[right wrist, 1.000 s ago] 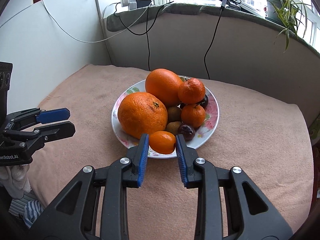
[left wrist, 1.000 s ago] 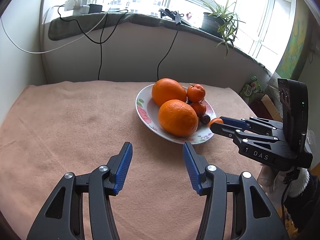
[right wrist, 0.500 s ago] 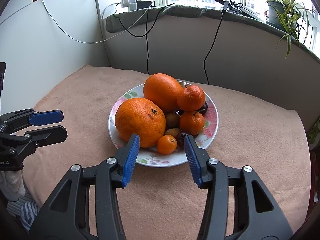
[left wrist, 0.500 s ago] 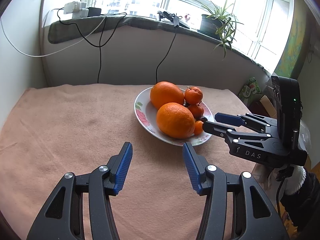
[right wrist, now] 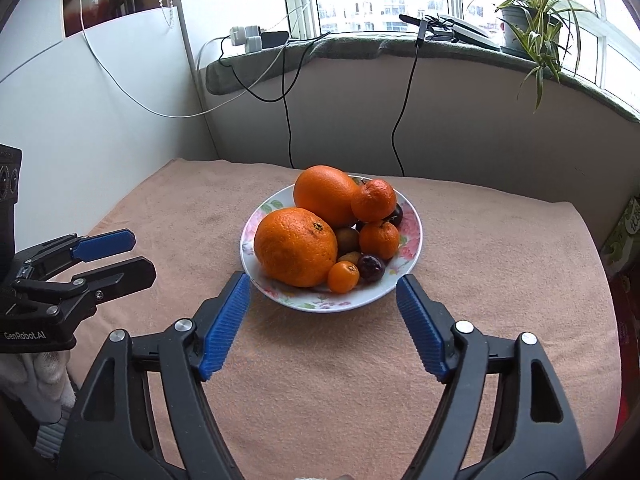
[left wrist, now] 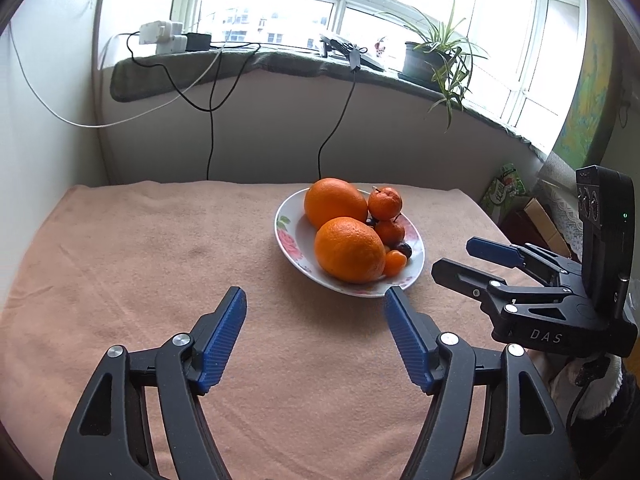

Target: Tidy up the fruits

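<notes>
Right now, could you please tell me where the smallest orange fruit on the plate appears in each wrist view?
Left wrist view: the smallest orange fruit sits right of centre, tucked against the near big orange's right side.
Right wrist view: it sits just below centre, at the plate's near edge.
Shared landmark: the dark plum touching it.

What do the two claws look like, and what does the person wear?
Both the left claw and the right claw are black plastic with ribbed blue pads and silver screws. White lettering marks their bodies: "DAS", "GenRobot.AI". The person wears white knitted gloves.
</notes>
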Demonstrator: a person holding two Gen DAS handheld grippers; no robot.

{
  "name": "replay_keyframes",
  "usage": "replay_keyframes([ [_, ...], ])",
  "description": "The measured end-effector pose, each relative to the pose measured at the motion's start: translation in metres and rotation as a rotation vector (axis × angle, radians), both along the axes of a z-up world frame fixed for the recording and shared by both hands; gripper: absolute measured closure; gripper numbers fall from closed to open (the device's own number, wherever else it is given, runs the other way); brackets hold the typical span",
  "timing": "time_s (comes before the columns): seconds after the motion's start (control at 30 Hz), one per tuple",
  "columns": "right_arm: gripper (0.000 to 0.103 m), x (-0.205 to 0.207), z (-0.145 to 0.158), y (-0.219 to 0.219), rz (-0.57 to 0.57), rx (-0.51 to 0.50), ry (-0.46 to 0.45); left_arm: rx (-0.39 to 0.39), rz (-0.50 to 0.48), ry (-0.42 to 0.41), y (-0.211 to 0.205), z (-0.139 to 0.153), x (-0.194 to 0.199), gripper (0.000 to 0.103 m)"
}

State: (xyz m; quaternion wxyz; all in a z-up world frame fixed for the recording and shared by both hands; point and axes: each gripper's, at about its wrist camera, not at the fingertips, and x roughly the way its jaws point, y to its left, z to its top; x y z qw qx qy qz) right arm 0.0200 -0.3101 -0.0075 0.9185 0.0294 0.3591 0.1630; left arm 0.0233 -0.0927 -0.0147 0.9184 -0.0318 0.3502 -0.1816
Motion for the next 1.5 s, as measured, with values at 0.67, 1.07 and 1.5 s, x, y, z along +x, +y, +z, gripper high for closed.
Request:
replay_keyframes([
  [0.67,0.014,-0.035,0.017,-0.01,-0.113,0.03,-0.041,0.03,0.06,-0.019,0.0,0.011,-0.013,0.022],
  [1.07,0.014,-0.038,0.015,-0.011,-0.123,0.034,-0.033,0.044,0.061,-0.03,-0.004,0.013,-0.018,0.022],
  [1.5,0.014,-0.04,0.014,-0.01,-0.116,0.045,-0.026,0.049,0.063,-0.04,-0.005,0.015,-0.022,0.022],
])
